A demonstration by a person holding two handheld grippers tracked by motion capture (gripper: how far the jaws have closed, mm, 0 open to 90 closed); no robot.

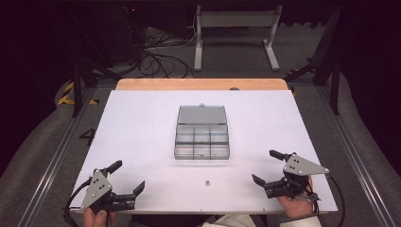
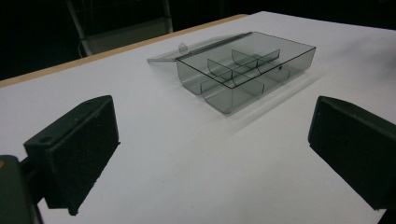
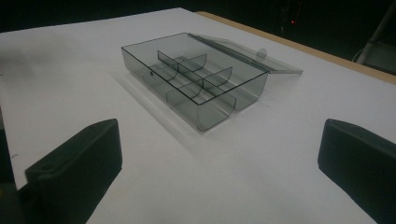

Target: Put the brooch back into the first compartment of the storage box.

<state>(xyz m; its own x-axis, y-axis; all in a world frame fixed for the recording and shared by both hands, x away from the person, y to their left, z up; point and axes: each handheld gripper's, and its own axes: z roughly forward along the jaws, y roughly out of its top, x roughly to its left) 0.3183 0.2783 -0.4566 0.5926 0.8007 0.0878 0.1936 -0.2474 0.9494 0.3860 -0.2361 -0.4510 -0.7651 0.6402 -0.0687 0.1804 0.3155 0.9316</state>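
Observation:
A clear grey compartment box lies in the middle of the white table, its lid folded flat behind it. The box has several empty compartments; the right gripper view has the same box ahead of the jaws. A small dark object rests on the table near the front edge, between the two hands. My left gripper sits at the front left corner, open, nothing between its jaws. My right gripper sits at the front right, open and empty too.
The white board rests on a wooden tabletop whose far edge shows behind it. Past the table stand a white metal frame and a tangle of cables on the floor.

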